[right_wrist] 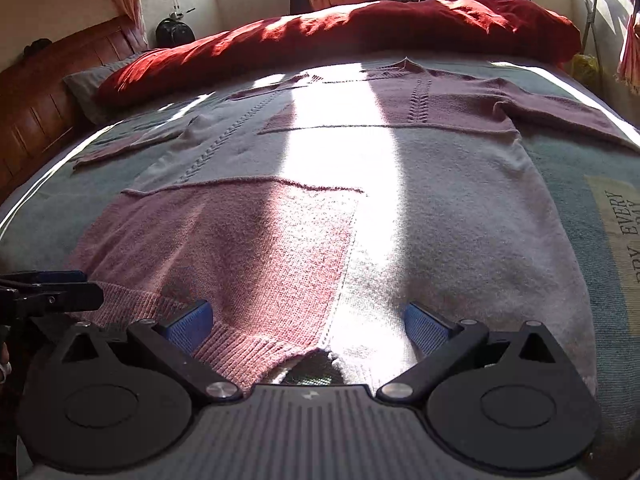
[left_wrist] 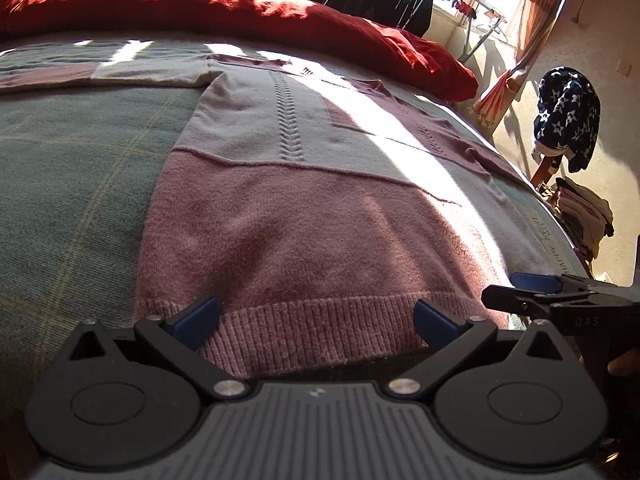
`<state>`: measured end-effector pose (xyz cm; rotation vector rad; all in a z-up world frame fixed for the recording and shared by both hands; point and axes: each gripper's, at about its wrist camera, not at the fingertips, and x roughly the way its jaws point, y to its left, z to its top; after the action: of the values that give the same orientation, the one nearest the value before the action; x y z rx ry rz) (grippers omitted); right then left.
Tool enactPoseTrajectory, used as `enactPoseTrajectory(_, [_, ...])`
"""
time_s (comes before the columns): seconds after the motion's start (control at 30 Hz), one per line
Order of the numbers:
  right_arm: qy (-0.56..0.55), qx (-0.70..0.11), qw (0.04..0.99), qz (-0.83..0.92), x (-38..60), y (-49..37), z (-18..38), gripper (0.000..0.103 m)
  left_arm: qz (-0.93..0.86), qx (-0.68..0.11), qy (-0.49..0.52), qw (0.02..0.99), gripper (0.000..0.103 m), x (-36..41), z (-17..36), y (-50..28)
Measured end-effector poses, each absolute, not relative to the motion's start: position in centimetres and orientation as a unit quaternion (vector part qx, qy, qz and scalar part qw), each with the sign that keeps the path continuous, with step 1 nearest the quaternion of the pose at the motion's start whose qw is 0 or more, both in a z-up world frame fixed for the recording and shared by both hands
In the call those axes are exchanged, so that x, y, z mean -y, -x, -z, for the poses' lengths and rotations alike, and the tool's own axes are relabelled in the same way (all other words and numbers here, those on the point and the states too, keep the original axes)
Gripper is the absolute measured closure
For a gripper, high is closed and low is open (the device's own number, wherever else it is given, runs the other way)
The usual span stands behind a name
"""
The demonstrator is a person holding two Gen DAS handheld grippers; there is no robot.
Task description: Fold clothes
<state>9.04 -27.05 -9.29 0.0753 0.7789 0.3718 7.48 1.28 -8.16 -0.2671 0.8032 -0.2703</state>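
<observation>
A pink and grey patchwork sweater (left_wrist: 304, 184) lies spread flat, front up, on the green checked blanket (left_wrist: 72, 184) that covers the bed, sleeves stretched out to either side and the neckline pointing toward the red duvet (left_wrist: 224, 12) bunched along the far edge. A broad band of sunlight cuts across the knit from the window.

Both tools sit at the ribbed hem nearest the person. The left gripper (left_wrist: 316, 320) has its jaws spread wide, the two blue pads standing well apart with the pink ribbing of the hem lying between them; nothing is pinched, and the pads look to be right at the fabric's edge, though I cannot tell whether they touch it. The right gripper (right_wrist: 308, 320) is just as wide apart, straddling the seam where the pink panel meets the grey one, the hem curling up slightly between its fingers, with no cloth pinched between them.

From the left view the right tool shows at the far right edge, just beside the hem's grey corner. Past the bed's right side a star-patterned garment (left_wrist: 568, 120) hangs over a chair, with a heap of folded clothes (left_wrist: 584, 212) below it.
</observation>
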Motion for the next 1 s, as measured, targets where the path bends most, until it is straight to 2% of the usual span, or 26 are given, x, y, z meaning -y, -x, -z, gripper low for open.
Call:
enactPoseTrajectory(0.33, [-0.007,-0.366,0.915,-0.171,26.5,-8.5,9.7,0.0,0.158,-0.36,0.126,0.911,0.001,-0.7,5.2,-9.2])
enactPoseTrajectory(0.57, [-0.006,-0.367,0.913,-0.179,26.8,-8.4,9.6,0.0,0.189,-0.401,0.136,0.886,0.001,2.2,7.5,-10.4])
enactPoseTrajectory(0.7, [0.007,-0.363,0.913,-0.185,26.7,-8.2,9.8,0.0,0.188,-0.396,0.123,0.89,0.001,2.1,7.4,-9.2])
enactPoseTrajectory(0.9, [0.016,-0.375,0.908,-0.185,26.1,-9.0,8.5,0.0,0.192,-0.356,0.126,0.906,0.001,0.5,4.6,-9.9])
enactPoseTrajectory(1.0, [0.01,-0.37,0.91,-0.187,26.1,-9.9,7.2,0.0,0.181,-0.363,0.147,0.902,0.001,0.0,5.4,-10.9])
